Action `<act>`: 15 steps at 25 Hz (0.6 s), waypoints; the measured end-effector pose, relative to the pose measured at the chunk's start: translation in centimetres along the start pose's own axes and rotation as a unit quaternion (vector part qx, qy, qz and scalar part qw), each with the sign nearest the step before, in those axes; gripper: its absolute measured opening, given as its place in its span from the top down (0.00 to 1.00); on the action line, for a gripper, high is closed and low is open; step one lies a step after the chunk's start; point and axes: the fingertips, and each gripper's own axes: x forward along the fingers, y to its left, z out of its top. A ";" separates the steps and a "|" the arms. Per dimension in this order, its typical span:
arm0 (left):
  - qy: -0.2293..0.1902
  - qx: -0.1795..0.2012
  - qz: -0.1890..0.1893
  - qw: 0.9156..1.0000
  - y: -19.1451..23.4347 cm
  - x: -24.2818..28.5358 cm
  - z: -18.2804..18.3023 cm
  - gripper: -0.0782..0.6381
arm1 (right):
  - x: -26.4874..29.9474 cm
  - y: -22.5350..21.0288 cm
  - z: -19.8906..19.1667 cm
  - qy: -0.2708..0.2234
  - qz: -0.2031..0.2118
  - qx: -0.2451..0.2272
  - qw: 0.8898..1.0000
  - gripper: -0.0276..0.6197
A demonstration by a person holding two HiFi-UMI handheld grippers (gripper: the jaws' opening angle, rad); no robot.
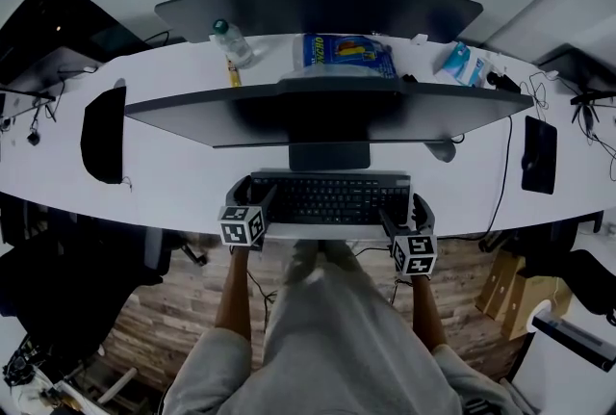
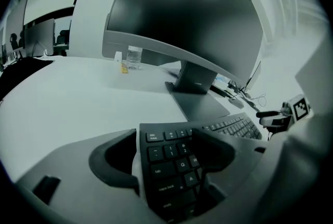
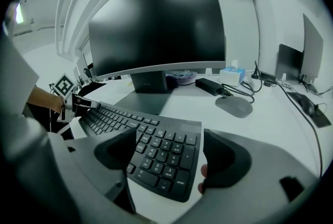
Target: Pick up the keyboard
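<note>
Head view hides what gripper views show: left claw [image 2: 167,150] and right claw [image 3: 171,154] spread astride the keyboard [image 1: 332,196].

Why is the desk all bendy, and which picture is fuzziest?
Head view: the wide lens bows the desk into a curve. Left gripper view: fuzziest and dim, with a smeary pale glare on top of the monitor. Right gripper view: sharpest, with clear keys on the keyboard, but its corners are black from the round lens.

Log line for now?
left tongs: open, astride keyboard left end | right tongs: open, astride right end | keyboard: apparently on desk
</note>
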 end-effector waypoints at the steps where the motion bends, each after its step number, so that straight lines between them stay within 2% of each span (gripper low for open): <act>1: 0.000 -0.001 -0.001 1.000 0.0 0.1 0.0 0.46 | 0.0 0.0 0.0 0.000 0.000 0.002 1.000 0.36; 8: 0.009 -0.009 -0.018 1.000 -0.2 0.7 0.2 0.46 | 0.4 -0.6 -0.2 0.002 0.000 0.016 1.000 0.36; 15: 0.011 -0.018 -0.027 0.999 -0.3 0.8 0.1 0.46 | 0.9 -0.9 -1.3 0.013 0.016 0.054 0.998 0.35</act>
